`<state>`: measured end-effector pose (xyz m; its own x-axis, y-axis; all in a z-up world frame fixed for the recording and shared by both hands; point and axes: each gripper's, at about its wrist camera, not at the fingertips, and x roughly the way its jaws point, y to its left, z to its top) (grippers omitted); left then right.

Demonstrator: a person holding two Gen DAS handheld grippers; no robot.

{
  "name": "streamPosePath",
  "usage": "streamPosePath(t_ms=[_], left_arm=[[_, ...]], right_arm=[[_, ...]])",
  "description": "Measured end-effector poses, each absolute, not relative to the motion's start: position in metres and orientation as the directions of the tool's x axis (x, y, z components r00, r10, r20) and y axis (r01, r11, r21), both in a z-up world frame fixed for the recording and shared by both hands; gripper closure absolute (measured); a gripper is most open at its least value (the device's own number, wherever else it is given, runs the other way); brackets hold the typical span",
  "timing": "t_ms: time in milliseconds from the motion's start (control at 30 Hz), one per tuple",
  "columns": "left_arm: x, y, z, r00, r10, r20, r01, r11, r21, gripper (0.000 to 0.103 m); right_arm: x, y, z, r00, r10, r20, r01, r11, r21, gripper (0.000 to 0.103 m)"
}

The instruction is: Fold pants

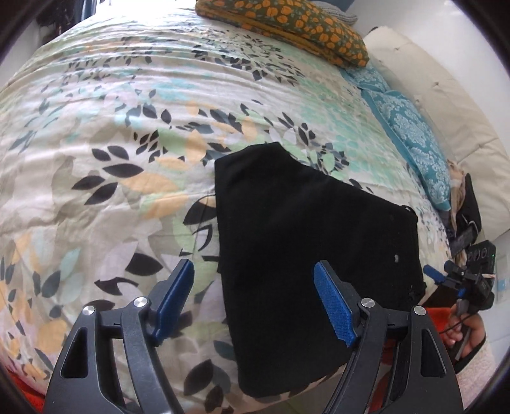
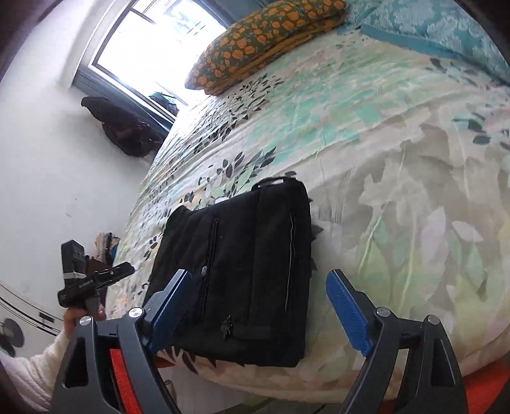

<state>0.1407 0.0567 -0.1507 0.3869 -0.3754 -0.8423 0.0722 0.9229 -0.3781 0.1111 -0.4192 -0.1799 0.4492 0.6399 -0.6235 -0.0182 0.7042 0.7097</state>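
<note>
The black pants [image 1: 315, 264] lay folded into a compact, roughly rectangular bundle on the leaf-print bedspread [image 1: 127, 127], near the bed's near edge.

Left gripper [image 1: 253, 280]: jaws stood wide apart, nothing between them. The pants lay just ahead of and below the fingers, offset toward the right-hand blue pad [image 1: 334, 305]; that pad overlapped the bundle in the left wrist view, while the left-hand pad sat over bare bedspread. Contact between pad and cloth could not be told. Beyond the fingertips, the bundle's far corner pointed away up the bed.

Right gripper [image 2: 258, 286]: jaws likewise spread wide, empty. In the right wrist view the pants [image 2: 236, 270] filled most of the gap between the fingers, leaning toward the left-hand pad [image 2: 169, 305], whose tip overlapped the bundle's edge. Two seam or zip lines ran lengthwise along the top layer. The right-hand pad stood clear of the cloth, over bedspread.

Each gripper appeared at the edge of the other's view, held by a hand: the right one [image 1: 459, 280] beside the bundle's right side, the left one [image 2: 86, 280] off its left side.

Far ahead of both claws, an orange-flowered pillow [image 1: 287, 28] lay at the far end of the bed, with teal patterned pillows [image 1: 411, 133] along the right.
</note>
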Motion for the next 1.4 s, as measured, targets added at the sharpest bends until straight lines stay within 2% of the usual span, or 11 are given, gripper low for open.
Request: streamPosePath(t_ms=[200,367,500,533,567,600,633,733,900,1133,1400], left_arm=[[0.156,0.063,-0.191,0.267,-0.579,-0.770,0.058,0.807,-0.587,0.023],[0.161,0.029,-0.202,0.235,-0.525,-0.818,0.146,0.851,-0.505,0.015],[0.158,0.006,-0.198,0.224,-0.508,-0.832,0.200,0.859,-0.471,0.019],[0.158,0.005,-0.197,0.230,-0.500,-0.835,0.199,0.864,-0.463,0.023],[0.157,0.007,-0.197,0.240,-0.487,-0.839,0.191,0.872,-0.451,0.051],[0.158,0.013,-0.196,0.244,-0.495,-0.834,0.173,0.869,-0.464,0.069],[0.158,0.020,-0.194,0.251,-0.517,-0.818,0.151,0.856,-0.495,0.075],[0.149,0.028,-0.174,0.288,-0.545,-0.788,0.142,0.838,-0.527,0.092],[0.136,0.026,-0.127,0.337,-0.577,-0.744,0.175,0.815,-0.552,0.093],[0.135,0.075,-0.069,0.434,-0.596,-0.675,0.151,0.788,-0.598,0.093],[0.146,0.126,-0.083,0.461,-0.534,-0.709,0.051,0.813,-0.580,0.093]], right_arm=[[0.130,-0.422,-0.226,0.308,0.752,-0.583,0.042,0.602,0.798,0.017],[0.147,-0.398,-0.239,0.257,0.784,-0.565,-0.014,0.588,0.809,0.016],[0.152,-0.369,-0.241,0.205,0.790,-0.577,-0.088,0.603,0.793,0.016],[0.151,-0.364,-0.240,0.202,0.785,-0.586,-0.105,0.612,0.784,0.020],[0.150,-0.361,-0.240,0.200,0.777,-0.597,-0.109,0.623,0.775,0.025],[0.149,-0.362,-0.241,0.202,0.781,-0.591,-0.099,0.617,0.781,0.043],[0.148,-0.366,-0.242,0.213,0.796,-0.566,-0.087,0.593,0.801,0.054],[0.144,-0.363,-0.233,0.239,0.802,-0.548,-0.119,0.584,0.803,0.063],[0.135,-0.351,-0.202,0.285,0.833,-0.475,-0.182,0.533,0.826,0.069],[0.147,-0.314,-0.142,0.303,0.863,-0.404,-0.282,0.486,0.827,0.069],[0.164,-0.272,-0.146,0.246,0.872,-0.424,-0.274,0.482,0.832,0.069]])
